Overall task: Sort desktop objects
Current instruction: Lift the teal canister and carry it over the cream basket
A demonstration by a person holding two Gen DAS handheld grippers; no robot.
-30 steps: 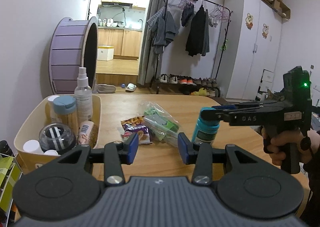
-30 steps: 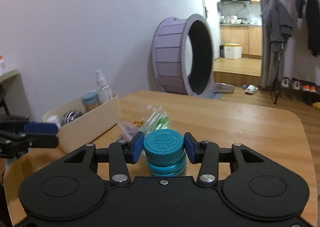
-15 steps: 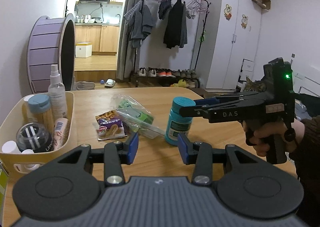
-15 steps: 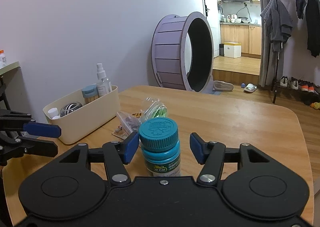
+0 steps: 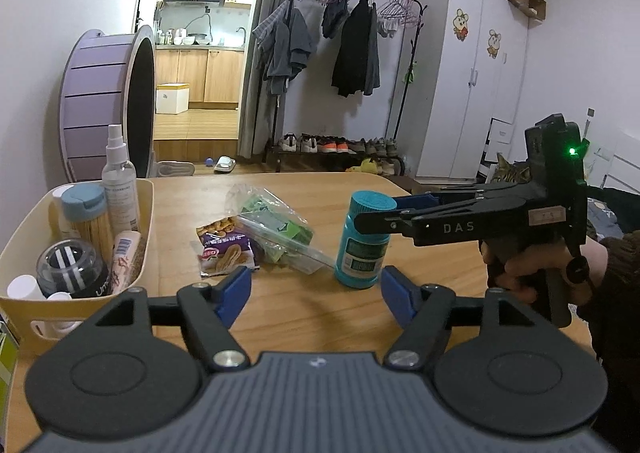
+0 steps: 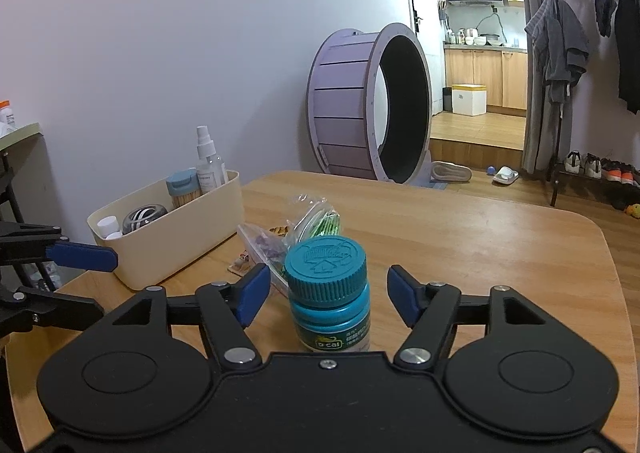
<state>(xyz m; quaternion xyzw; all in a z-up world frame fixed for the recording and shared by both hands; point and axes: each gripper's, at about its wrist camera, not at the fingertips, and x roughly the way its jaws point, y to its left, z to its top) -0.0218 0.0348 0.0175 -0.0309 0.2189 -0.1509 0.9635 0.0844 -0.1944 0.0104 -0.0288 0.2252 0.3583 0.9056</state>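
Right wrist view: teal bottle [image 6: 329, 293], ribbed cap, upright on table [image 6: 480, 253].
Right gripper [image 6: 326, 293]: spread, clear of bottle.
Left gripper [image 5: 316, 289]: released.

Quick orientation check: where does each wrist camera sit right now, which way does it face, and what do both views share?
Left wrist: on the left gripper, facing across the table toward the clothes rack; its open fingers show, plus the right hand.
Right wrist: on the right gripper, facing the wall and purple wheel; its open fingers flank the teal bottle.
Shared: the bottle, cream bin, snack bags.
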